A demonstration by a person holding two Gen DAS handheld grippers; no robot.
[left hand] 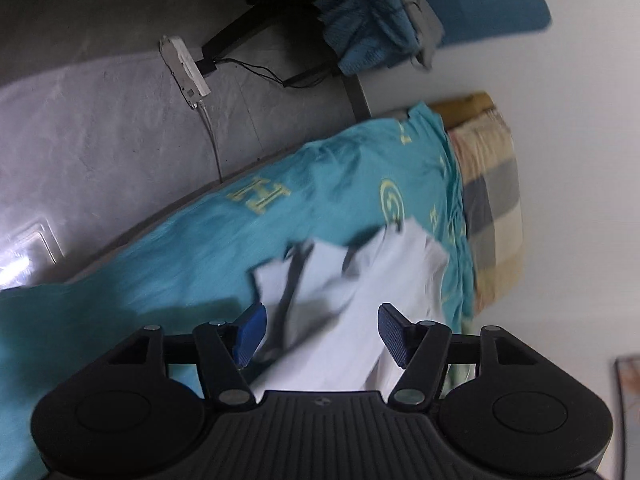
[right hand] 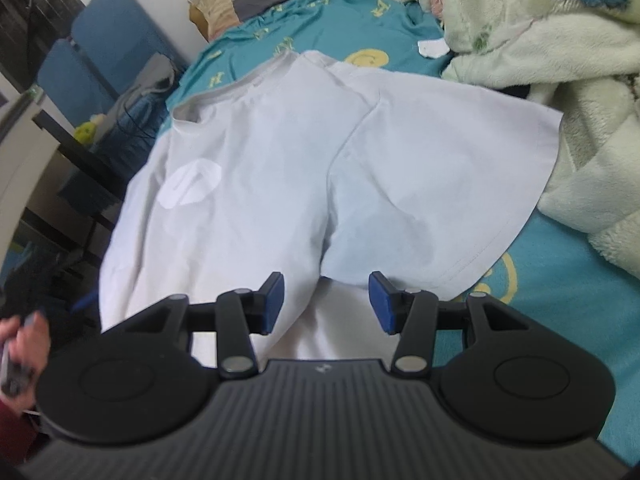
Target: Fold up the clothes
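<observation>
A white T-shirt (right hand: 280, 168) lies spread on a teal bedsheet (right hand: 560, 280), collar at the far end, one sleeve out to the right, a round white logo on its chest. My right gripper (right hand: 326, 304) is open just above the shirt's near part, by the armpit seam. In the left wrist view, blurred, the same shirt (left hand: 360, 300) lies crumpled on the sheet (left hand: 180, 260). My left gripper (left hand: 320, 332) is open over its near edge, holding nothing.
A fluffy pale green blanket (right hand: 560, 80) is heaped at the bed's right. A checked pillow (left hand: 492, 208) lies at the head. Blue chairs (right hand: 104, 48) and a dark desk stand left of the bed. A power strip (left hand: 184, 68) lies on the grey floor.
</observation>
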